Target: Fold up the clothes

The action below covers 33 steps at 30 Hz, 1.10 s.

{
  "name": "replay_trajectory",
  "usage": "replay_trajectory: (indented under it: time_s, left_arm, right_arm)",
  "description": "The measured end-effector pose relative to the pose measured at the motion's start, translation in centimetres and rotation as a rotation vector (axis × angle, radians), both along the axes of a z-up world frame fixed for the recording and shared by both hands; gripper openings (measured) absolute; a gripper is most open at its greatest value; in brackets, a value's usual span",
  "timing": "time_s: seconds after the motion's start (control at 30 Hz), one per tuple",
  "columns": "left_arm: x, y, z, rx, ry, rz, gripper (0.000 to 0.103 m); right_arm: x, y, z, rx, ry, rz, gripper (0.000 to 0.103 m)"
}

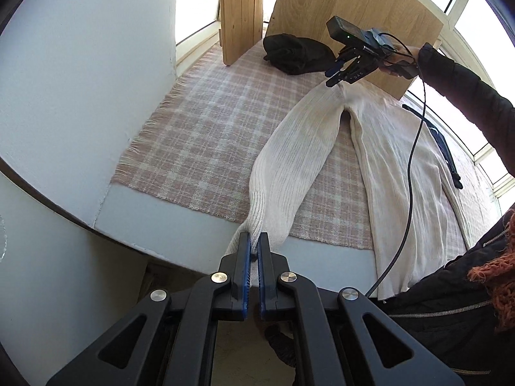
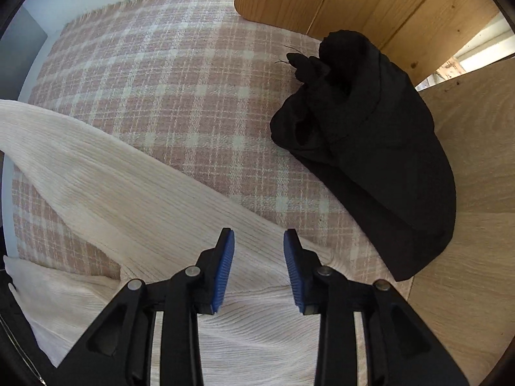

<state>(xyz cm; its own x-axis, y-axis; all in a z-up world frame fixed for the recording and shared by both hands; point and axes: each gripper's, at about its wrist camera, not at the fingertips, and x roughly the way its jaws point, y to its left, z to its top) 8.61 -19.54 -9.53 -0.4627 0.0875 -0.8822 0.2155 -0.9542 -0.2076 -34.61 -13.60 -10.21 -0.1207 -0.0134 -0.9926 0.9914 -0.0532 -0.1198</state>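
Cream ribbed sweater [image 1: 402, 173] lies flat on a pink plaid blanket [image 1: 206, 128], body running from lower right toward upper middle of the left wrist view, one sleeve [image 1: 283, 173] stretched down to the bottom centre. Left gripper [image 1: 254, 244] is clamped tight on that sleeve's cuff. Right gripper [image 2: 259, 257] hangs over the sweater, jaws about half apart, nothing between them. Only the left view shows the person's dark sleeve [image 1: 466, 96] and cable [image 1: 415, 148]. Black garment [image 2: 370, 148] bunched beside wooden boards [image 2: 354, 3], upper right.
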Motion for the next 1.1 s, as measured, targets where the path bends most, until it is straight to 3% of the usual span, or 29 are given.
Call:
replay_trajectory:
  time_s: [0.27,0.33,0.4,0.6,0.67,0.8,0.97,1.1]
  left_arm:
    - [-0.2,-0.7,-0.6,-0.015,-0.054,0.016,0.003]
    - [-0.4,-0.8,-0.7,-0.012,-0.061,0.020,0.003]
    - [-0.5,-0.8,-0.8,-0.011,-0.069,0.020,0.003]
    - [-1.0,-0.9,-1.2,-0.015,-0.092,0.024,0.003]
    - [-1.1,-1.0,-1.3,-0.016,-0.097,0.027,0.004]
    - [-1.3,-1.0,-1.2,-0.024,-0.101,0.030,0.004]
    - [-1.4,-0.7,-0.6,-0.026,-0.071,0.027,0.004]
    - [-0.9,-0.5,1.4,0.005,0.021,0.014,0.004]
  right_arm:
    - [0.8,-1.0,-2.4,0.095,0.030,0.239,0.032]
    - [0.9,-1.3,-2.7,0.109,0.039,0.289,0.036]
    - [0.2,-1.6,-2.7,0.112,0.028,0.289,0.046]
    - [-3.1,-1.1,-2.6,0.067,-0.124,0.162,0.047]
    - [-3.4,-0.9,-2.5,0.051,-0.142,0.165,0.043]
    - [-2.5,-0.8,-2.2,0.062,-0.158,0.207,0.013]
    - [-0.6,-0.9,-2.0,0.080,-0.056,0.289,0.007]
    - [-0.4,-0.3,0.2,-0.003,0.014,0.269,0.006]
